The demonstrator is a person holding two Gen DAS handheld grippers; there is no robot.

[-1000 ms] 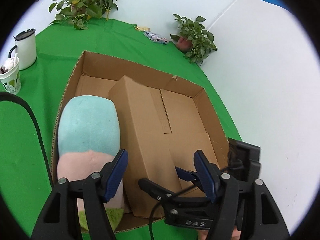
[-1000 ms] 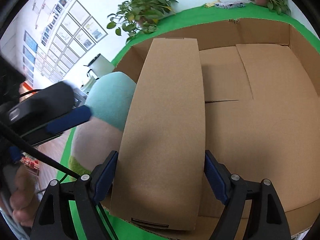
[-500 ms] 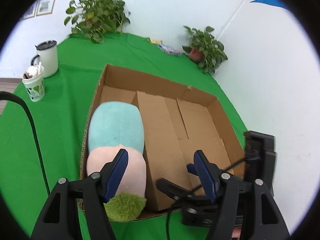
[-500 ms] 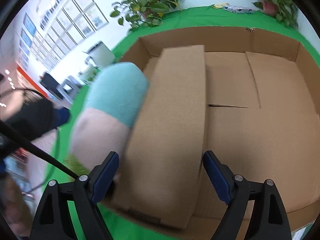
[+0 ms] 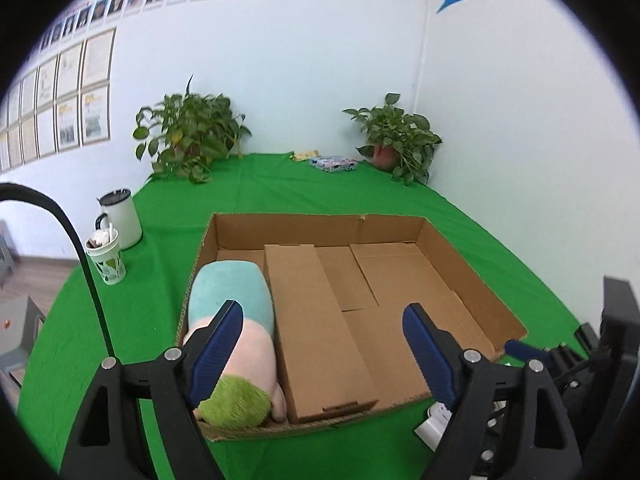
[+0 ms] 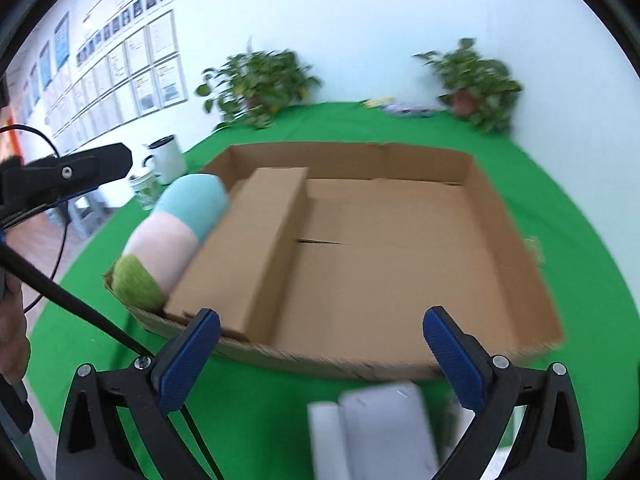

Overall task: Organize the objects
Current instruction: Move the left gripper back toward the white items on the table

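A shallow open cardboard tray [image 5: 320, 224] [image 6: 340, 156] lies on the green table. A teal, pink and green plush toy [image 5: 232, 300] [image 6: 180, 220] lies along its left wall. Right beside the toy rests a long brown carton [image 5: 312, 320] [image 6: 256, 240]. My left gripper [image 5: 322, 308] hovers above the tray's near edge, its jaws opening with nothing pressed between them. My right gripper [image 6: 322, 314] hangs back over the near rim, jaws also opening and empty. Each gripper shows at the edge of the other's view.
Two potted plants [image 5: 188, 140] [image 5: 396, 140] and some small packets [image 5: 332, 163] stand at the table's back. A white mug [image 5: 120, 216] and a paper cup [image 5: 106, 256] sit left of the tray. White blurred objects [image 6: 372, 428] lie near the front edge. A wall runs along the right.
Both grippers have pulled back and risen away from the tray, and their jaws have widened. The right gripper has let go of the long carton, which stays in the tray.
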